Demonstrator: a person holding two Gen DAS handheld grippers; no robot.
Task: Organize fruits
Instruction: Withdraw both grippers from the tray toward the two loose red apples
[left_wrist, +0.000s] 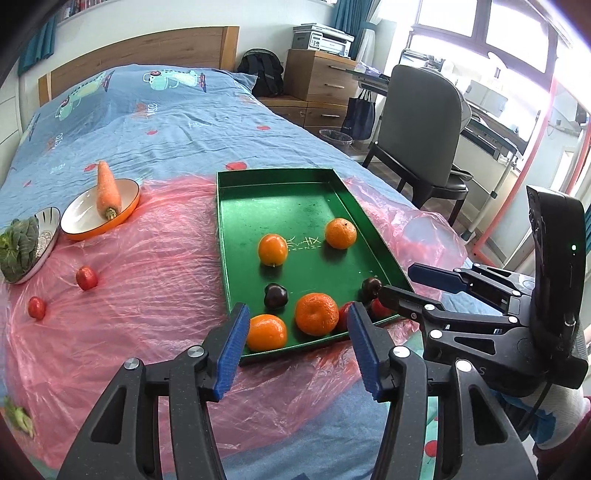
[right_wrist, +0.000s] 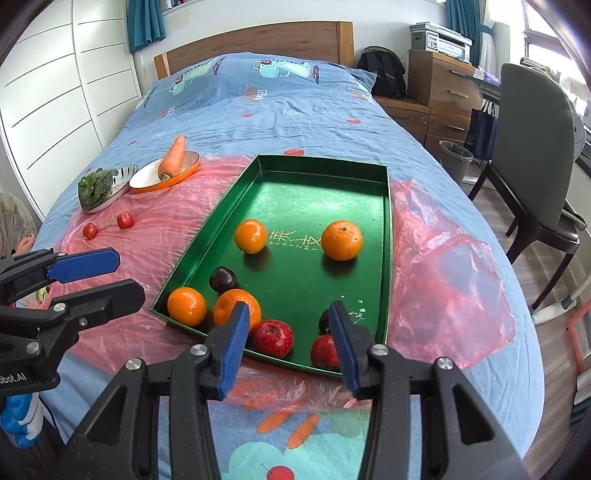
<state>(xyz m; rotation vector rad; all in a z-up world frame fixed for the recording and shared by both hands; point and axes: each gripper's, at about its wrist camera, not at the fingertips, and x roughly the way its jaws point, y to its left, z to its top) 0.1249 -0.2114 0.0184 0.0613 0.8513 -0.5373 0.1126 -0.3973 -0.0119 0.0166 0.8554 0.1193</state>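
A green tray (left_wrist: 225, 221) (right_wrist: 386, 236) on the bed holds several oranges (left_wrist: 317, 314) (right_wrist: 341, 240), two dark plums (left_wrist: 275, 296) (right_wrist: 222, 279) and two red fruits (right_wrist: 273, 338) (left_wrist: 380, 308). Two more small red fruits (left_wrist: 86, 278) (right_wrist: 125, 220) lie on the pink plastic sheet (left_wrist: 155, 288) to the tray's left. My left gripper (left_wrist: 297, 347) (right_wrist: 122, 277) hovers open above the tray's near left corner. My right gripper (right_wrist: 288, 343) (left_wrist: 413, 286) hovers open above the near right corner. Neither holds anything.
A carrot (left_wrist: 108, 186) (right_wrist: 173, 157) leans in an orange bowl (left_wrist: 85, 225). Leafy greens (left_wrist: 18, 251) (right_wrist: 94, 188) fill a striped bowl beside it. A dark chair (left_wrist: 417, 122) (right_wrist: 532, 147), a waste bin (right_wrist: 456, 157) and wooden drawers stand to the bed's right.
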